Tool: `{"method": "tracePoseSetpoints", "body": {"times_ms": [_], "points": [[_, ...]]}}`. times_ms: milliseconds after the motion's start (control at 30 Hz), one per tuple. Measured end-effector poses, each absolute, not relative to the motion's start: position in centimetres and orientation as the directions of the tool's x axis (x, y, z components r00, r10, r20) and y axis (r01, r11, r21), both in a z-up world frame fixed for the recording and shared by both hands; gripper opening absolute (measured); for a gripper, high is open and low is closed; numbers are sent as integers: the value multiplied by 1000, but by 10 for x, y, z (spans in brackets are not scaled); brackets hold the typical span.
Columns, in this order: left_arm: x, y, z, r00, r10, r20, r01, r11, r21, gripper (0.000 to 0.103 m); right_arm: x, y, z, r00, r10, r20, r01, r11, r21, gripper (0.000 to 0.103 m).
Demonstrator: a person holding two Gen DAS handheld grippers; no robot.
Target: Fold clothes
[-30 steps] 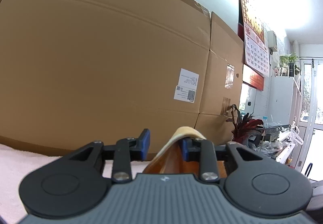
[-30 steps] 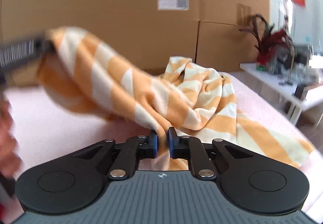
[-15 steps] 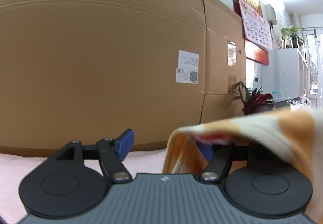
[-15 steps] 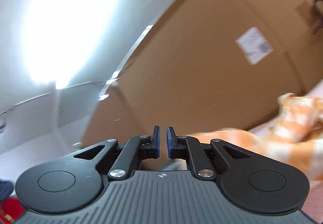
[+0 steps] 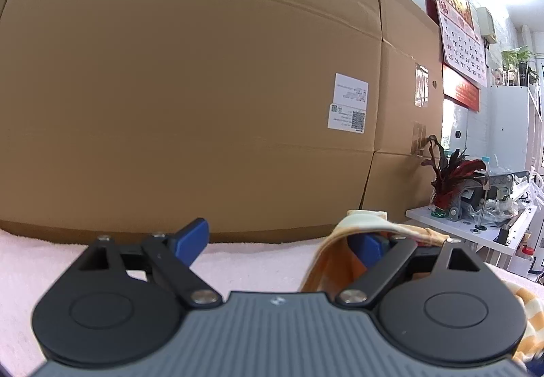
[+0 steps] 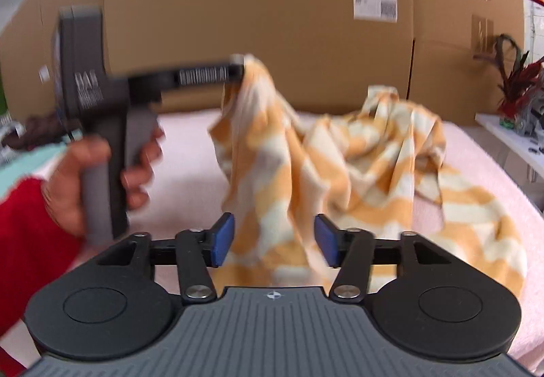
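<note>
Orange-and-cream striped garment (image 6: 367, 173): lay crumpled on the pink towel-covered bench (image 6: 183, 135), its bulk toward the bench's far right part, near the cardboard boxes (image 6: 258, 19) that stood along the far edge. One corner was lifted off the bench at upper left.

Left gripper (image 5: 282, 241): jaws wide and opening. A fold of the garment (image 5: 343, 251) hung draped over its right blue pad (image 5: 369, 246); the left pad stood clear, so nothing was pinched. In the right wrist view the lifted corner hung from this gripper's tip (image 6: 234, 70), with a hand (image 6: 85, 179) in a red sleeve (image 6: 30, 234) round the handle.

Right gripper (image 6: 274, 239): jaws visibly apart and opening, pads either side of the cloth without pressing on it.

Side table (image 5: 476, 224), beyond the bench's right edge: carried a red-leaved plant (image 5: 448, 179).
</note>
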State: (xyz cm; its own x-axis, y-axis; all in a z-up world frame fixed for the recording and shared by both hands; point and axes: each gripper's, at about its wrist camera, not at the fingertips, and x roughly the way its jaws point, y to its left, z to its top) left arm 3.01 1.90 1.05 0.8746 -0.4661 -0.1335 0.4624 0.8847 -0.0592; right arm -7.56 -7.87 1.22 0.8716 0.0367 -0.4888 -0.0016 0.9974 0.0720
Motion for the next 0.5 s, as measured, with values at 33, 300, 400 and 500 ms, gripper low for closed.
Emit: {"method": "tracePoseSetpoints", "body": {"times_ms": [33, 300, 400, 500], "points": [[31, 20, 10, 877, -461, -136, 457, 887, -61, 91, -73, -76, 9, 862, 46, -505, -6, 997, 80, 10], [45, 39, 10, 895, -425, -137, 402, 900, -167, 102, -98, -46, 37, 862, 398, -314, -350, 916, 198, 11], [42, 38, 10, 904, -411, -117, 395, 908, -139, 102, -96, -29, 33, 833, 446, -327, -416, 895, 161, 14], [45, 38, 9, 917, -376, -130, 362, 925, -119, 102, -86, -21, 21, 815, 402, -417, -397, 912, 105, 28]]}}
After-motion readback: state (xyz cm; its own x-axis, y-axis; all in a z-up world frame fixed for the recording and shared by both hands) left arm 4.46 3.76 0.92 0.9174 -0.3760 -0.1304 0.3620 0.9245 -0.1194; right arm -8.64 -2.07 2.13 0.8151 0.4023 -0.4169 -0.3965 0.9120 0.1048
